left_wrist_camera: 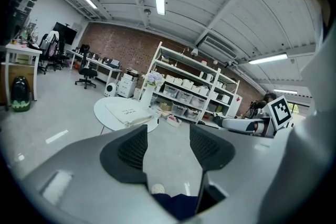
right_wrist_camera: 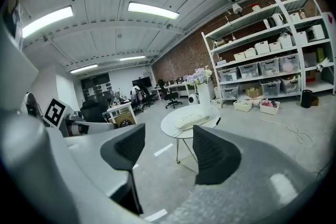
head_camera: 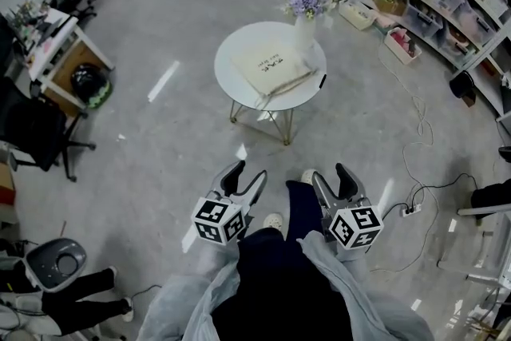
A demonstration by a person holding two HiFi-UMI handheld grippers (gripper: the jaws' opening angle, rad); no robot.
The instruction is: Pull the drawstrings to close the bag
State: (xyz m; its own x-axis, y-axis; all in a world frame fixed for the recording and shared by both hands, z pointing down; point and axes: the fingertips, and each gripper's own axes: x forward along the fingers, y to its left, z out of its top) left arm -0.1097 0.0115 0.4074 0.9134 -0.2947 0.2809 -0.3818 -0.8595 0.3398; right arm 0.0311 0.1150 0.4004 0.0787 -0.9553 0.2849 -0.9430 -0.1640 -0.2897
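**Head view.** The round white bench (head_camera: 226, 60) stands on the grey floor. The cream drawstring bag (head_camera: 267, 62) lies flat on its middle, turned cornerwise. The bag's gathered mouth edge faces the bench's near-right rim, and that edge runs from near-left to far-right. A vase of lilac flowers (head_camera: 306, 12) stands at the bench's far-right rim, just beyond the bag. The left tongs (head_camera: 247, 174) and the right tongs (head_camera: 331, 176) are held side by side, well short of the bench on its near side, both pointing toward it.

**Left gripper view.** The left tongs (left_wrist_camera: 168, 136) have their jaws spread, with only floor showing between them; they touch nothing. The bench (left_wrist_camera: 105, 113) lies ahead, left of the gap. The bag (left_wrist_camera: 128, 111) rests on it, bunched edge toward the near side.

**Right gripper view.** The right tongs (right_wrist_camera: 168, 141) likewise stand with jaws apart and empty. The bench (right_wrist_camera: 170, 124) appears just above the gap, well apart from the jaws. The bag (right_wrist_camera: 193, 120) lies flat on it.
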